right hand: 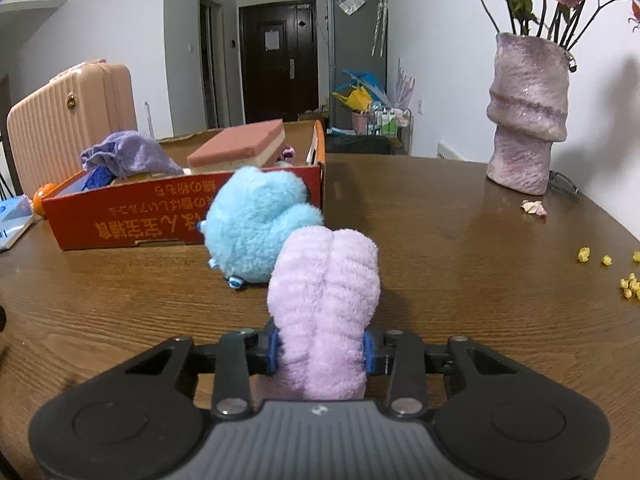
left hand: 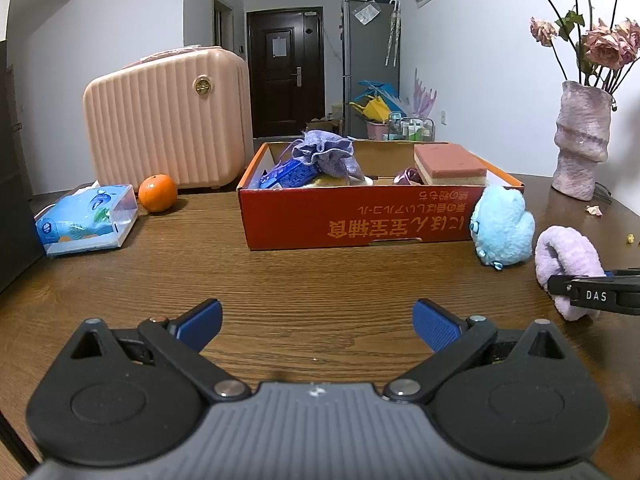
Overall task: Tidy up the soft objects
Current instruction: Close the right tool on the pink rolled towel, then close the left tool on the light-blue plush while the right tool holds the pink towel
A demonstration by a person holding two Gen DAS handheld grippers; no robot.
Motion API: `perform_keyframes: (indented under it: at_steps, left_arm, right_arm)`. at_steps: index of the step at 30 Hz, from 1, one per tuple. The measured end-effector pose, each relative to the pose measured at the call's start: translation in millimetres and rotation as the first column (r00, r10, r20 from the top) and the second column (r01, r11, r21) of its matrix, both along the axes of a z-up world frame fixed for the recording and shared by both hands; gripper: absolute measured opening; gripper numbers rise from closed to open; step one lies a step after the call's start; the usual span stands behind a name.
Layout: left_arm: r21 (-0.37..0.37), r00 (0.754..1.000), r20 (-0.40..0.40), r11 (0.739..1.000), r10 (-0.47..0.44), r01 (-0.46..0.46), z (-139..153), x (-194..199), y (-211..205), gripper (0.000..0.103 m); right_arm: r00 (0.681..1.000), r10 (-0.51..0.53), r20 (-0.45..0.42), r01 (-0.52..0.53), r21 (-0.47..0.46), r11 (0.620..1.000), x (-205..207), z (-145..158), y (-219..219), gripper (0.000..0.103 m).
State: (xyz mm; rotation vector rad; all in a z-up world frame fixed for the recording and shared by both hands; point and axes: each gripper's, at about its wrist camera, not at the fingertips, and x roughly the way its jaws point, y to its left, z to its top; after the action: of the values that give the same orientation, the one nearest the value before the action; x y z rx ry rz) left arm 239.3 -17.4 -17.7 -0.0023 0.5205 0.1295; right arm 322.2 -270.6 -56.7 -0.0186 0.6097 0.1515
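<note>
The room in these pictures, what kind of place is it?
Most likely a lived-in flat: a wooden dining table with a vase of dried flowers, a fridge by the entrance door, and a suitcase.

a fluffy lilac headband (right hand: 324, 308), folded double, stands on the wooden table just beside a pale blue plush toy (right hand: 256, 228) that rests against the red cardboard box (right hand: 132, 220).

The table (left hand: 280, 272) lies bare along its near edge, giving broad passage in front of the red box (left hand: 360, 220). The blue plush (right hand: 260, 228) sits against the box's right front corner, with the lilac fluffy piece (right hand: 326, 304) just beside it. Toward the right edge, scattered yellow crumbs (right hand: 630, 286) and the vase (right hand: 528, 120) narrow the way.
</note>
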Motion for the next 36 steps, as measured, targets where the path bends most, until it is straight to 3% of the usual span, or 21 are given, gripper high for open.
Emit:
perform_keyframes:
  at_steps: [7,16,36]
  left_arm:
    - [0.000,1.000,-0.003,1.000,0.005,-0.005,0,3,-3,0.103]
    - [0.000,1.000,-0.004,1.000,-0.002,0.002,4,11,-19,0.103]
    - [0.016,0.998,-0.017,0.998,-0.055,0.055,6,52,-83,0.103]
  right_arm:
    - [0.996,0.005,0.086,-0.005,-0.001,1.000,-12,11,-1,0.031]
    - [0.991,-0.014,0.131,0.010,0.029,1.000,-16,20,-12,0.031]
    - [0.984,-0.069,0.162,0.059,0.063,0.996,-7,23,-44,0.031]
